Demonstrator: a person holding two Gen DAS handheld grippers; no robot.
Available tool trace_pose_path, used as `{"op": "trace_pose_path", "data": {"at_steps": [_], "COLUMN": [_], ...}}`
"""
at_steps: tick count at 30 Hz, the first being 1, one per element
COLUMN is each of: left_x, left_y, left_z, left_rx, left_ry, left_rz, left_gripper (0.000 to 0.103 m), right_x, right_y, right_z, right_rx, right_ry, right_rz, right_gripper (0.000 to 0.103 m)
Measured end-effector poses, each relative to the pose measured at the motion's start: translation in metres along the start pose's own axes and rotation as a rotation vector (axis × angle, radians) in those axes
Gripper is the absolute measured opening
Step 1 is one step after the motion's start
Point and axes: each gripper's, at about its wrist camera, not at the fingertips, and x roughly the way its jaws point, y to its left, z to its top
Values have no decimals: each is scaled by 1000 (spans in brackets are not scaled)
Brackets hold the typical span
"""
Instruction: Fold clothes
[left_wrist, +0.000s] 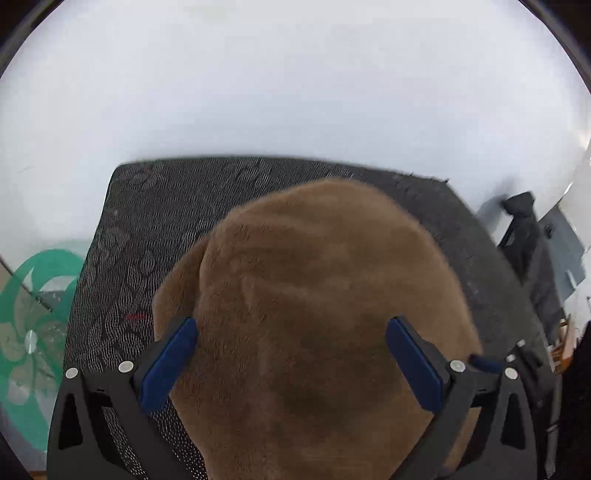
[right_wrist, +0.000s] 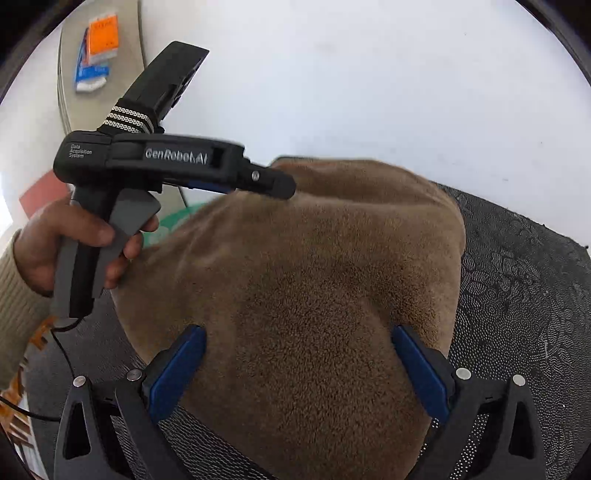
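While two pairs of tongs are at work, only one garment shows: a brown fleecy piece (left_wrist: 314, 295) lying in a soft rounded heap on one dark patterned mat (left_wrist: 155, 229) spread over the white worktop (left_wrist: 258, 92). Its nap is thick and plushy, with a fold line running down its left part, and its near end is cut off by the lower edge of both views, so its full shape is hard to make out. Over that heap the left tongs (left_wrist: 291, 354) stand spread wide apart, blue pads on either side of the cloth, and the right tongs (right_wrist: 299, 365) are equally parted above it. One hand (right_wrist: 74, 243) in a beige knit sleeve grips the left handle beside the heap.
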Motion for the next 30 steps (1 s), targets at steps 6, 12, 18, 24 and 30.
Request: {"op": "trace_pose_path", "data": {"at_steps": [6,12,18,24,30], "left_x": [3,7,8,8,8], "left_y": [-5,-7,-4,-3,-1], "left_z": [-15,-21,-23,-28,-30], "left_rx": [25,42,36,33,27], "left_ry": [-33,-67,-94,-121,-136], "left_rz": [55,78,73,68,59], "left_gripper": [103,103,103,103,103], "right_x": [-2,-3,10,17,22], "right_y": [11,21,-10,-9,-11], "right_z": [-7,-11,5,2,3], "right_rx": [-18,-52,-64,-82,-94], "right_ry": [-16,-17,1,4,17], "right_rz": [-15,-45,-51,-72,-82], "right_gripper": [102,102,102,102,102]}}
